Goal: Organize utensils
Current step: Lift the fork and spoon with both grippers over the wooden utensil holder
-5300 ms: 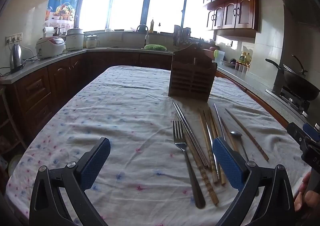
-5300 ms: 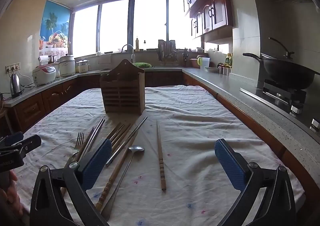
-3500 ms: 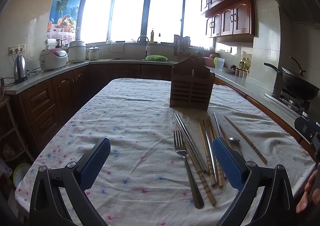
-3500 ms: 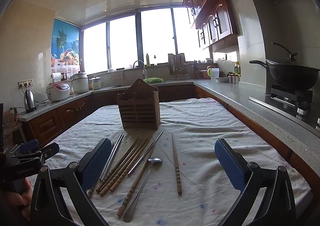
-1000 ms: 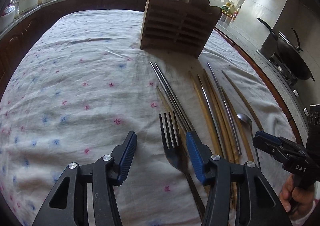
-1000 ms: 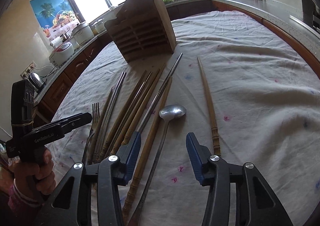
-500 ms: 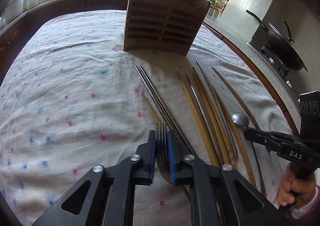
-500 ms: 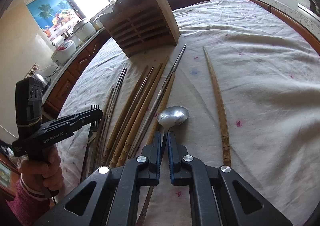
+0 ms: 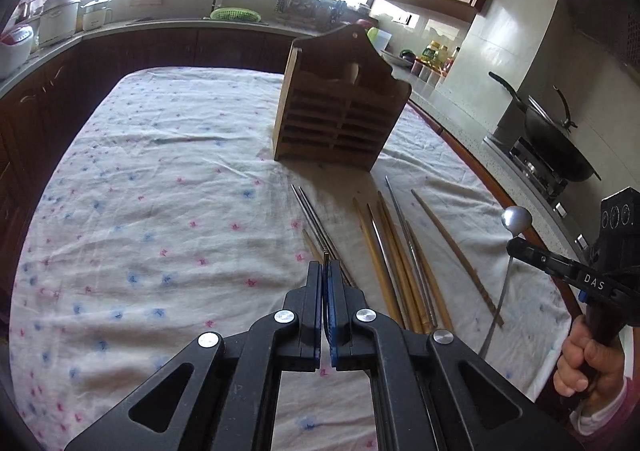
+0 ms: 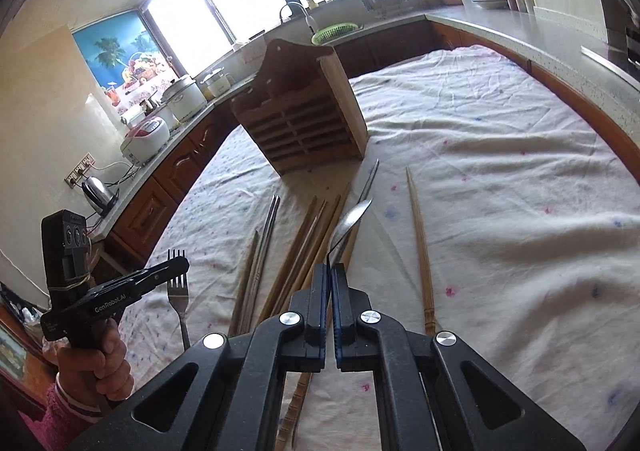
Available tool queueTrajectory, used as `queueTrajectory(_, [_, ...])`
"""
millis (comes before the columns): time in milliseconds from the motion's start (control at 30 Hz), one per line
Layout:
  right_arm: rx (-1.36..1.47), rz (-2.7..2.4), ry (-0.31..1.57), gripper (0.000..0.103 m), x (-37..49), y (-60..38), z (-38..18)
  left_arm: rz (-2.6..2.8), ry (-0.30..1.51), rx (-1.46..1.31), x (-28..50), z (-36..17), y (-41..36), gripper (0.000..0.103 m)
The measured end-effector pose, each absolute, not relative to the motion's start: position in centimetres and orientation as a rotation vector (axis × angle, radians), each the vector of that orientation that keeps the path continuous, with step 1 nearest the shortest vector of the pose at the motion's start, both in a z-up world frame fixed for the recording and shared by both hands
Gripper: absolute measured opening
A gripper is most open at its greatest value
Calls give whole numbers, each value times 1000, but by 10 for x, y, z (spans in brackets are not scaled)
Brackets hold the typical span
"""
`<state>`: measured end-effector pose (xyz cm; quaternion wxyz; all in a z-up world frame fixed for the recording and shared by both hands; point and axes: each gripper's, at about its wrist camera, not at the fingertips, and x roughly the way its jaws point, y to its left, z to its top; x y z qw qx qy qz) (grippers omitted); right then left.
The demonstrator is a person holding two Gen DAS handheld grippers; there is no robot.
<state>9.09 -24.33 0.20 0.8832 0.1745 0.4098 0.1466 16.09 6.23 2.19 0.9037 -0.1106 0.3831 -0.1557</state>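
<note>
My left gripper [image 9: 324, 268] is shut on a metal fork [image 9: 326, 261], seen edge-on between the pads. In the right wrist view that fork [image 10: 179, 285] hangs clear of the cloth from the left gripper [image 10: 181, 264]. The right gripper [image 10: 330, 270] is shut on the handle of a metal spoon [image 10: 352, 220], whose bowl points up and away. From the left wrist the spoon [image 9: 516, 218] stands raised in the right gripper [image 9: 515, 245]. Wooden chopsticks [image 9: 384, 263] and a metal pair [image 9: 316, 219] lie on the cloth. The slatted wooden holder [image 9: 340, 111] stands beyond them.
The flowered tablecloth [image 9: 160, 191] covers the whole table. One wooden chopstick [image 10: 420, 243] lies apart on the right. A wok [image 9: 560, 147] sits on the stove past the right edge. A kettle [image 10: 98, 191] and rice cooker [image 10: 146, 139] stand on the left counter.
Both grippers came down half-open around the fork and the spoon, shut on them, and have now risen with them off the cloth. Both views tilted up towards the holder.
</note>
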Motion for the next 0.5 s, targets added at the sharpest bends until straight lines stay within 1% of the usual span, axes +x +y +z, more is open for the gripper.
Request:
queueTrajectory(267, [334, 315, 754, 2, 101, -241, 37, -288, 675, -258, 139, 64, 84, 1])
queueTrajectory(500, [321, 310, 704, 2, 115, -243, 52, -238, 605, -269, 141, 80, 94, 1])
